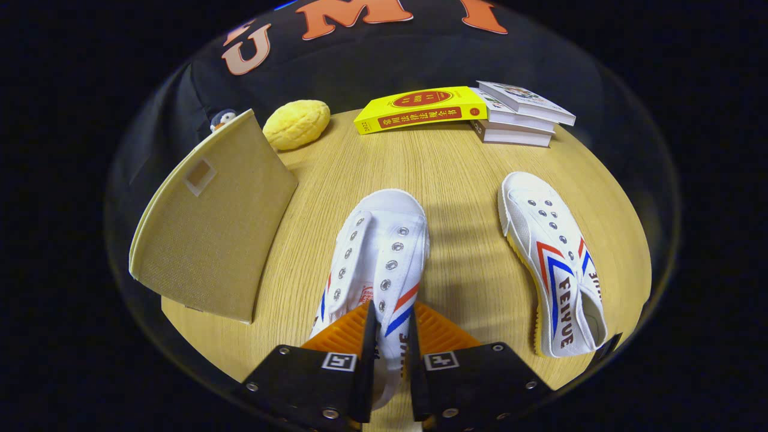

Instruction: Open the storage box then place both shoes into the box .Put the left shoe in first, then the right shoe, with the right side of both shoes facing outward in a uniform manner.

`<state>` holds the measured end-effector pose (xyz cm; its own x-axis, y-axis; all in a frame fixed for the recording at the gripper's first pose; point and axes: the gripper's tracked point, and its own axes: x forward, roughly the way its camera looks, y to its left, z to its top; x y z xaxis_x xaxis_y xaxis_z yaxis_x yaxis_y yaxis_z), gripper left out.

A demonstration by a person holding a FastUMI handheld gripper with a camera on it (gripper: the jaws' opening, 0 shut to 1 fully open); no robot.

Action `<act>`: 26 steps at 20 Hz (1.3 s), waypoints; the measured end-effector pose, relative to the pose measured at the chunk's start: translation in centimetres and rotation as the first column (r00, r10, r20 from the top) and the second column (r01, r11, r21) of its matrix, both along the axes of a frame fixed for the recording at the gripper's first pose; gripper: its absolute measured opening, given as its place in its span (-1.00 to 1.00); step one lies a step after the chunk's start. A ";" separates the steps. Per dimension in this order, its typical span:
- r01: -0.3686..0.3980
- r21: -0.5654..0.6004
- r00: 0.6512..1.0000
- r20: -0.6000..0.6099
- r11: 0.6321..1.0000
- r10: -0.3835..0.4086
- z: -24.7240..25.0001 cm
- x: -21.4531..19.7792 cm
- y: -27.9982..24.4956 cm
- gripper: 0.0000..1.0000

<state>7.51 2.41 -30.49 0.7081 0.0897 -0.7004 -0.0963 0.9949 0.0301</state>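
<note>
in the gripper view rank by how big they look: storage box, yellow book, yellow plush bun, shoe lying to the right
1. storage box
2. shoe lying to the right
3. yellow book
4. yellow plush bun
The box and shoe sit nearer the camera, so true sizes are unsure. The gripper pinches the other shoe.

Tongs-mounted fisheye, close above table (pixel 456 180); facing forward along tongs (pixel 393 342)

Wooden table under me, dark booth beyond

Past my fingers a pale wood-grain tabletop (pixel 456 174) runs to its curved far edge; black cloth wall (pixel 384 57) hangs behind it, evenly lit from above.
</note>
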 end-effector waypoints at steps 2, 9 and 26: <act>0.022 0.063 1.000 0.007 0.998 -0.022 0.2 0.1 0.1 -0.99; 0.007 0.146 0.998 0.055 0.989 -0.015 3.8 1.0 0.4 -1.00; -0.058 0.239 0.968 0.252 0.969 -0.005 21.8 1.9 17.4 -1.00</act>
